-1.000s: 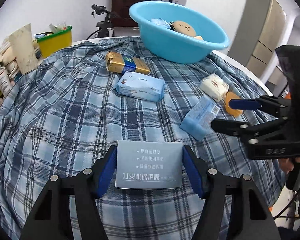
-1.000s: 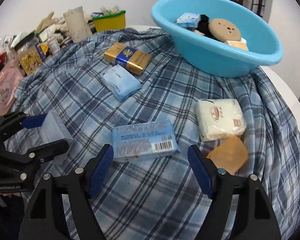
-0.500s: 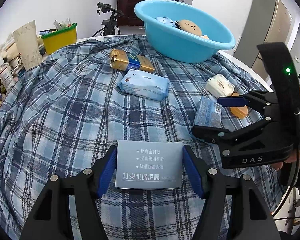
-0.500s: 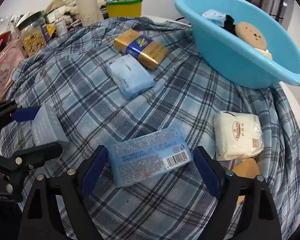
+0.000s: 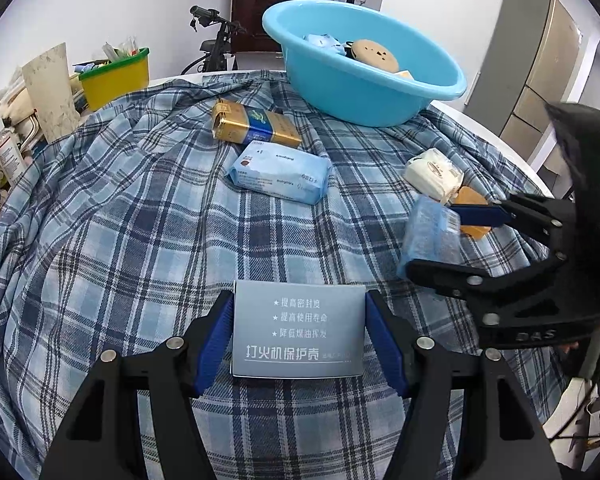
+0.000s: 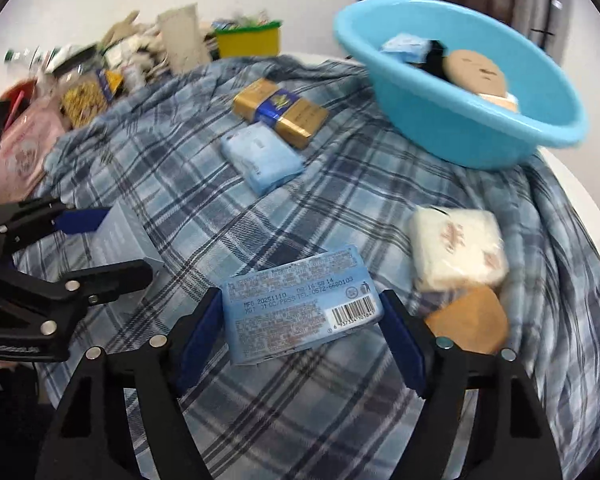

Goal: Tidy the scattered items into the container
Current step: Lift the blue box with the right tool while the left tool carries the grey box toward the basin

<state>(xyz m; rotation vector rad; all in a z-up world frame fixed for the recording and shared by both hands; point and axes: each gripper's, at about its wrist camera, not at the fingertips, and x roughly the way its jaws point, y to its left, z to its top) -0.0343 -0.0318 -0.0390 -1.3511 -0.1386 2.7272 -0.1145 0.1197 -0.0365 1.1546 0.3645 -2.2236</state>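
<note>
A blue plaid cloth point(image 5: 140, 216) covers the tabletop, and the light blue basin point(image 5: 364, 76) sits at its far edge, already holding a round tan item and a few small packets. Still loose on the cloth are a gold and blue carton point(image 5: 256, 126), a pale blue wipes pack point(image 5: 280, 172), a white wrapped pack point(image 6: 458, 248) and a small orange piece point(image 6: 468, 320) just beside it.

The left gripper point(image 5: 300, 332) pinches a grey lighter-case box point(image 5: 298, 328) across its width, both pads flat on its sides. The right gripper point(image 6: 300, 330) has just been closing on a blue barcoded pack point(image 6: 300, 304), and its pads now touch the pack's two ends.

The likely trouble is the soft blue pack: it sits tilted between the pads and could buckle or slide out on the way to the basin. With both grippers loaded and close together, they could also bump each other over the rim.
</note>
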